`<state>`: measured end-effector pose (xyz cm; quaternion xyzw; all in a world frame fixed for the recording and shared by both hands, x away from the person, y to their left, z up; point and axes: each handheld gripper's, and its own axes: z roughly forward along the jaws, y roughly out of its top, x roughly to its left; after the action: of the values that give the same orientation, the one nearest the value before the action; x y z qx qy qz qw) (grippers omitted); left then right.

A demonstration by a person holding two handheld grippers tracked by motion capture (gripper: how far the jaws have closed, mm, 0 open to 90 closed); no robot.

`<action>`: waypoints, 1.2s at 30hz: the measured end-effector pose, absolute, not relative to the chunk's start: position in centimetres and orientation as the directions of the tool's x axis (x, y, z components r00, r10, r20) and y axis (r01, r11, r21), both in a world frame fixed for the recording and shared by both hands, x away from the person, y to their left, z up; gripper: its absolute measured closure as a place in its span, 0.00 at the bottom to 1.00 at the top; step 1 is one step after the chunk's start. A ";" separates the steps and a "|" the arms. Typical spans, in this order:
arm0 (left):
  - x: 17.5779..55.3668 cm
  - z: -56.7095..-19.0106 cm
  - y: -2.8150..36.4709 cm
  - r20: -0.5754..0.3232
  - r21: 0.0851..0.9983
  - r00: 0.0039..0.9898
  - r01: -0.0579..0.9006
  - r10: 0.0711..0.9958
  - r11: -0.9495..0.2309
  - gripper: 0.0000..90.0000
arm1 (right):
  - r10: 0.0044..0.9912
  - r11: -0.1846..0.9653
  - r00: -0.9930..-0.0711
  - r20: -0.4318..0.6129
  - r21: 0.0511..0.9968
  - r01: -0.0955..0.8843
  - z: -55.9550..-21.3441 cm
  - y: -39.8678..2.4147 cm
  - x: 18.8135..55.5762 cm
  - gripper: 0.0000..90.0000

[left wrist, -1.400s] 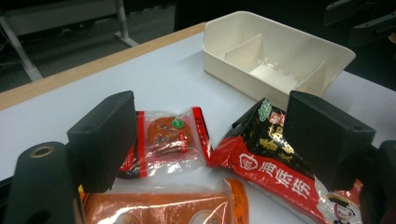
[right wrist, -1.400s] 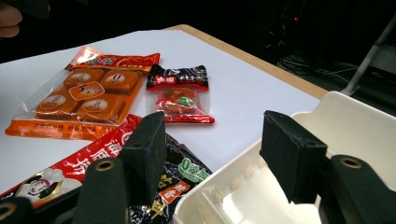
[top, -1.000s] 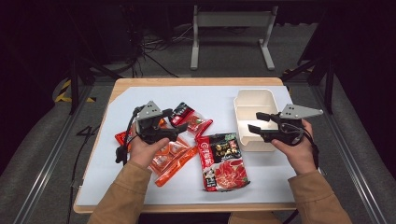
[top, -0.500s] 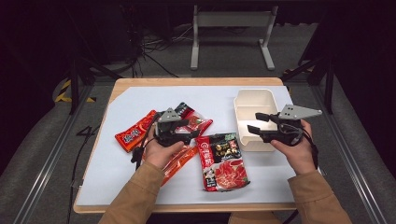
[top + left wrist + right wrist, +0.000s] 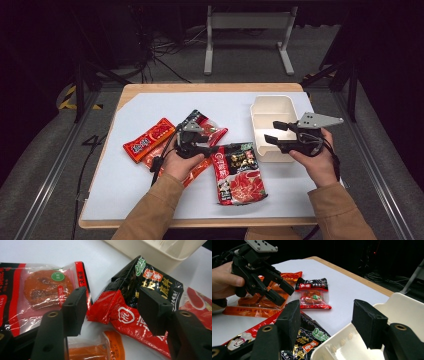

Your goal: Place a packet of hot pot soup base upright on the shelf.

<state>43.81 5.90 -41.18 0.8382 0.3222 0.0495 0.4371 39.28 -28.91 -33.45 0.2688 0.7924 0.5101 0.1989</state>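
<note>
Our left hand-held gripper [image 5: 112, 307], jaws just closing, straddles the large red-and-black foil sachet's [image 5: 140, 315] corner (not pinched yet); slick foil may slip. Right hand-held gripper [image 5: 329, 322] open.

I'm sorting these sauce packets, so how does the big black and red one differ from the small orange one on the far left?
The big packet is larger, black on top and red below; the small orange packet is slim and red-orange all over. The big packet lies beside the white tray with the left gripper at its top corner; the orange packet lies farthest left, untouched. Both rest flat on the table.
</note>
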 end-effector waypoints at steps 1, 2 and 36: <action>43.8 -41.2 5.9 -0.200 0.764 0.788 0.497 0.582 -0.411 0.49 | 0.629 0.335 -0.776 -0.041 0.915 0.224 -33.5 -28.9 39.3 0.45; 43.9 -41.3 5.8 -0.209 0.762 0.791 0.501 0.576 -0.411 0.50 | 0.630 0.335 -0.776 -0.041 0.915 0.224 -33.5 -28.9 39.3 0.45; 45.0 -43.9 4.7 -0.368 0.638 0.739 0.643 0.565 -0.425 0.89 | 0.635 0.340 -0.771 -0.039 0.911 0.234 -33.7 -28.8 39.4 0.43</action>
<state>45.00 4.67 -43.89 0.8427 0.3583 -0.0484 0.3989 39.41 -28.85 -33.70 0.2736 0.7940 0.5053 0.1985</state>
